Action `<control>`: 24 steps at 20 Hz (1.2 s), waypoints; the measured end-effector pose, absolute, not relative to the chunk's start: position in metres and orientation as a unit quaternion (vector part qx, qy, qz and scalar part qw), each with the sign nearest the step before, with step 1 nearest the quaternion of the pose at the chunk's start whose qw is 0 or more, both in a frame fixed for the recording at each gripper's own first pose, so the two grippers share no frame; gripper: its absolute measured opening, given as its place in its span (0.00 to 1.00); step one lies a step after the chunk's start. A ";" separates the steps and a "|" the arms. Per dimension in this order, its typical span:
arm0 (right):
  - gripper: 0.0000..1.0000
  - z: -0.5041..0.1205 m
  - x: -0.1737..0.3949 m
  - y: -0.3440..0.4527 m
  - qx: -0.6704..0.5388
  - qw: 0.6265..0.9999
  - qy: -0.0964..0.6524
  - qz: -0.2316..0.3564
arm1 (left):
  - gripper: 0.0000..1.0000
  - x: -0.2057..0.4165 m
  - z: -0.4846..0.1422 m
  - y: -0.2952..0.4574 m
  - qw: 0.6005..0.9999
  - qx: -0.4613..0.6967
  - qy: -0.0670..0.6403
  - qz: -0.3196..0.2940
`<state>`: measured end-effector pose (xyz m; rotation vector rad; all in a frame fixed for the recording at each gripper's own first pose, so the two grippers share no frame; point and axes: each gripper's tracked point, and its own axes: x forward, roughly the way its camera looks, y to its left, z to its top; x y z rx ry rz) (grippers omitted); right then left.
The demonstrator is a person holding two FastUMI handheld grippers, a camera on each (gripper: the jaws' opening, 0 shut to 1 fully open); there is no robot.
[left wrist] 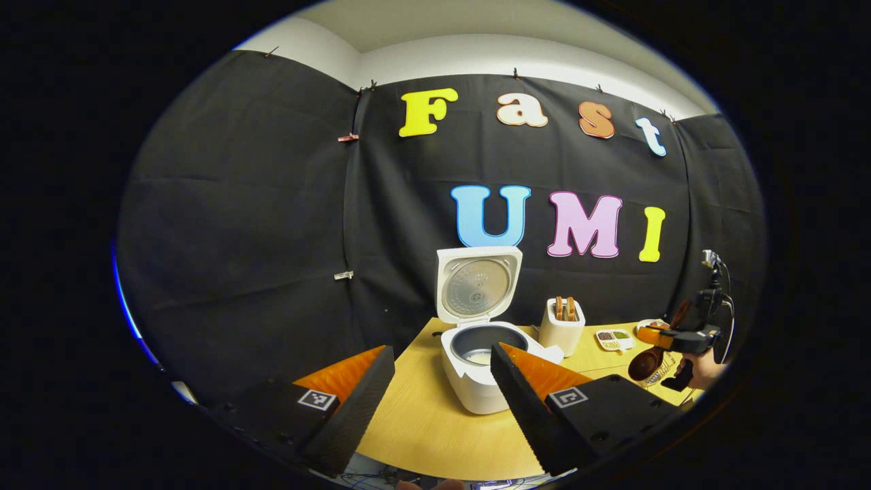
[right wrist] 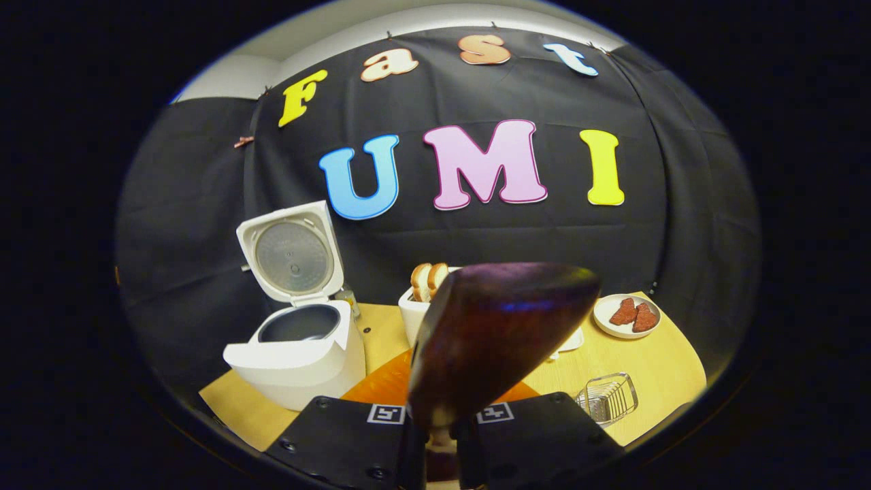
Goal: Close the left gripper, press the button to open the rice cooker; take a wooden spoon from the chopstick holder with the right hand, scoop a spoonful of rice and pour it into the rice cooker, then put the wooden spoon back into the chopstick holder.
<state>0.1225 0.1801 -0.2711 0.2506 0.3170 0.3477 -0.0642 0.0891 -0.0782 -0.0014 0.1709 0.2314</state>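
Note:
The white rice cooker (left wrist: 476, 381) (right wrist: 299, 361) stands on the wooden table with its lid (left wrist: 478, 286) (right wrist: 292, 255) up. Something pale lies at the bottom of its dark inner pot (left wrist: 480, 355). My left gripper (left wrist: 442, 350) is open in front of the cooker, with nothing between its fingers. My right gripper (right wrist: 439, 435) is shut on the handle of a dark wooden spoon (right wrist: 497, 340), whose bowl rises close to the camera. In the left gripper view that right gripper (left wrist: 656, 335) is at the far right, in a hand, with the spoon (left wrist: 644, 364) hanging over a wire holder (left wrist: 663, 373).
A white toaster (left wrist: 561, 330) (right wrist: 412, 309) with bread slices stands right of the cooker. A small tray of beans (left wrist: 614, 338) lies beside it. A white plate (right wrist: 626, 314) with red pieces is at the back right, and the wire holder (right wrist: 607, 397) sits near the table's front right edge.

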 end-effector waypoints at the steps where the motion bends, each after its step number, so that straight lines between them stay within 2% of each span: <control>1: 0.18 -0.281 0.120 0.186 0.107 0.965 0.163 0.174 | 0.98 -0.064 -0.080 0.095 0.989 -0.003 0.088 0.117; 6: 0.18 -0.330 0.107 0.202 0.045 0.964 0.196 0.176 | 0.98 -0.060 -0.089 0.110 0.988 -0.006 0.095 0.119; 15: 0.18 -0.378 0.093 0.207 -0.081 0.960 0.199 0.178 | 0.98 -0.059 -0.099 0.120 0.987 -0.005 0.103 0.126; 19: 0.19 -0.396 0.092 0.210 -0.078 0.961 0.218 0.154 | 0.98 -0.067 -0.101 0.129 0.985 -0.007 0.105 0.138; 24: 0.19 -0.401 0.089 0.230 -0.010 0.960 0.246 0.136 | 0.98 -0.079 -0.103 0.141 0.982 -0.008 0.107 0.154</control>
